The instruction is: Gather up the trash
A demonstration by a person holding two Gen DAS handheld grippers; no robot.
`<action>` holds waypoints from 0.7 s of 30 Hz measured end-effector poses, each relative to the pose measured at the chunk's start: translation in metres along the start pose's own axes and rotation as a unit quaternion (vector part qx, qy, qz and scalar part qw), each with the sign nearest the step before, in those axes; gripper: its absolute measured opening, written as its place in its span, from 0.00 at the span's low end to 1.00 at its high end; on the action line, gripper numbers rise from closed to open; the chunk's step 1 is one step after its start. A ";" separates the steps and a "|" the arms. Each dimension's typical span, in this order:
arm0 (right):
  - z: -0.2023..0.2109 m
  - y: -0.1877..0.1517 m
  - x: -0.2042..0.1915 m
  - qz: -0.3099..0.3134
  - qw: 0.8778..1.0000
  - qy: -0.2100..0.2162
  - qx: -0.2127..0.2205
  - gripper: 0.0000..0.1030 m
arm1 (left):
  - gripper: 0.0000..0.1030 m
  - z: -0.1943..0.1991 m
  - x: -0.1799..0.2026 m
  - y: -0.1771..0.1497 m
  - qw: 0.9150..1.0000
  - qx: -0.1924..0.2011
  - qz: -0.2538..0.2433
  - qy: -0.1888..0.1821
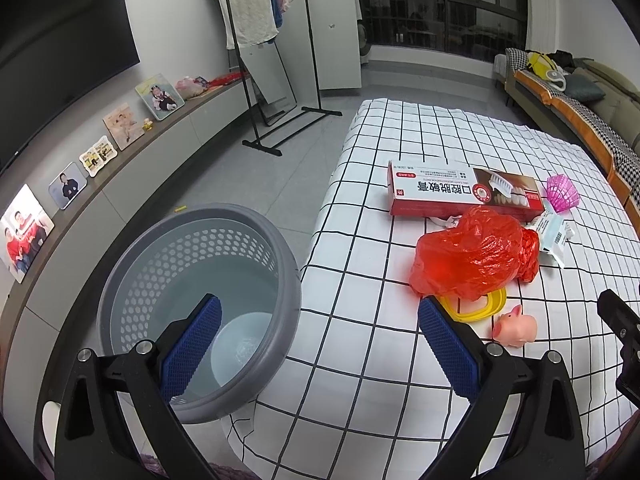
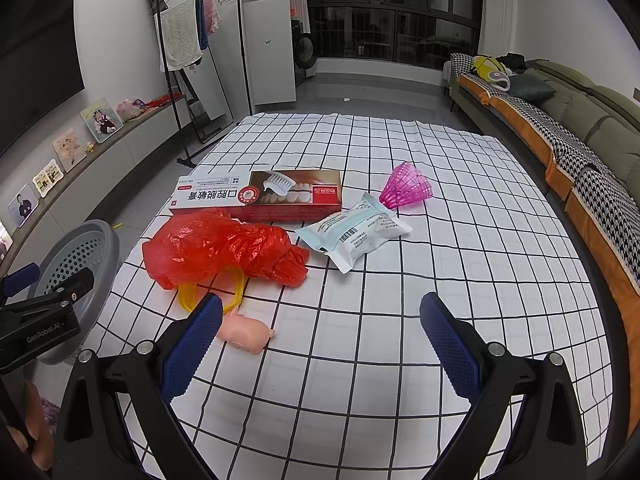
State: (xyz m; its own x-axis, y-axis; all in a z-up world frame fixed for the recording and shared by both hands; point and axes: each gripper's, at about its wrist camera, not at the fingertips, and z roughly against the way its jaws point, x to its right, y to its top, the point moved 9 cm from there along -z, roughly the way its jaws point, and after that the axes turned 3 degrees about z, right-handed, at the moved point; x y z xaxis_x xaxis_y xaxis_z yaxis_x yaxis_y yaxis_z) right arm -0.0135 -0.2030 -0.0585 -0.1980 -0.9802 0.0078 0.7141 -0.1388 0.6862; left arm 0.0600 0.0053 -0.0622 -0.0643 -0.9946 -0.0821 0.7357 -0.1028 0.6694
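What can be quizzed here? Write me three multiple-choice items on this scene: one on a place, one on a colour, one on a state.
1. Where does the yellow ring lie?
A. Partly under the red plastic bag
B. Inside the grey basket
C. On the toothpaste box

2. What colour is the small ribbed cup?
A. Green
B. Pink
C. White

3. How is the left tool set?
A. Shut on the pig toy
B. Shut on nothing
C. Open, empty

Answers: 1 A, the bag covers part of the ring; 2 B, it shows bright pink on the checked cloth; 3 C, both pads stand wide apart with nothing between.
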 end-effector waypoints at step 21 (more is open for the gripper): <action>0.001 0.001 0.001 0.000 1.000 0.003 -0.001 0.92 | 0.94 -0.002 0.001 -0.003 1.000 -0.004 0.002 -0.002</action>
State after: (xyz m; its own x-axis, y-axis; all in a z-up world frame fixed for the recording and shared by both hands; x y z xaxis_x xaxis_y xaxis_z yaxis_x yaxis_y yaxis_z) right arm -0.0134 -0.2042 -0.0572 -0.1952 -0.9808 0.0035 0.7158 -0.1400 0.6842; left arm 0.0592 0.0045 -0.0652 -0.0651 -0.9949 -0.0765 0.7413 -0.0995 0.6637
